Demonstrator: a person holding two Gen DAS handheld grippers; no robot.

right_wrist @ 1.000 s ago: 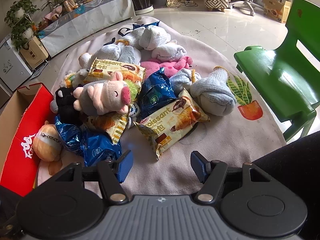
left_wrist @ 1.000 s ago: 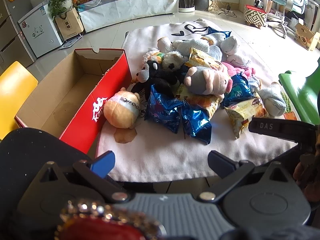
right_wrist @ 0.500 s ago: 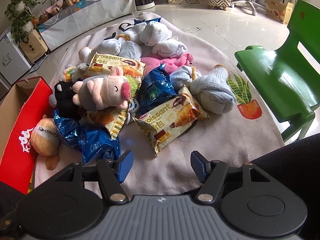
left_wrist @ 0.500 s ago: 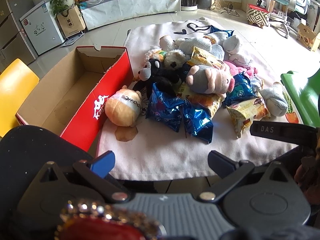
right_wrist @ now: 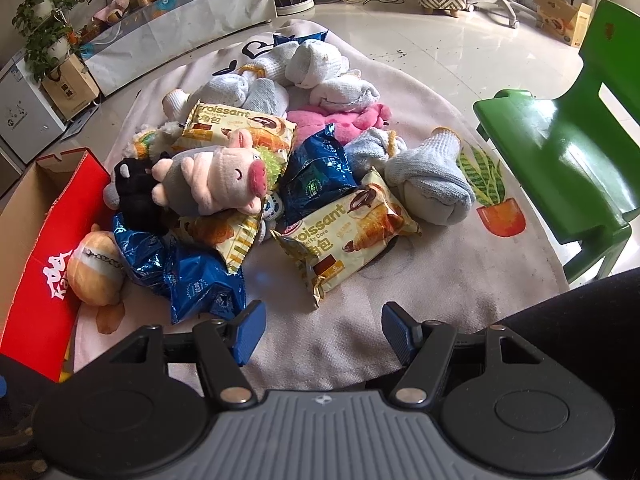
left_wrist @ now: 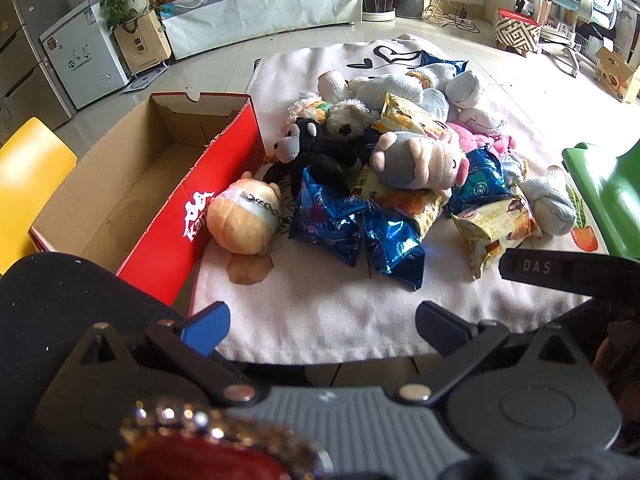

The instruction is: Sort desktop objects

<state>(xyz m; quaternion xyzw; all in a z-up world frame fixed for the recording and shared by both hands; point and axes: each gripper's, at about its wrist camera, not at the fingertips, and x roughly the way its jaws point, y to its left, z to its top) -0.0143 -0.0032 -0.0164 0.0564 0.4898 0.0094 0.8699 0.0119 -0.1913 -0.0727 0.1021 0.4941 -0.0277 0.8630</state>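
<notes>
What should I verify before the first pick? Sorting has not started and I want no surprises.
1. Left gripper open, nothing between its fingers: ok.
2. Right gripper open, nothing between its fingers: ok.
3. Red cardboard box open on top, nothing seen inside: ok.
4. Nearest croissant pack lying free, nothing on it: ok.
5. Grey pig plush stacked on other packs, may topple them: not ok.

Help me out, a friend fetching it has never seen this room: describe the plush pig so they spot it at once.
Find the open red cardboard box beside the pale mat; a pile of toys and snack packets lies next to it. The plush pig lies on top of the pile, grey-bodied with pink snout and feet, beside a black plush.
</notes>
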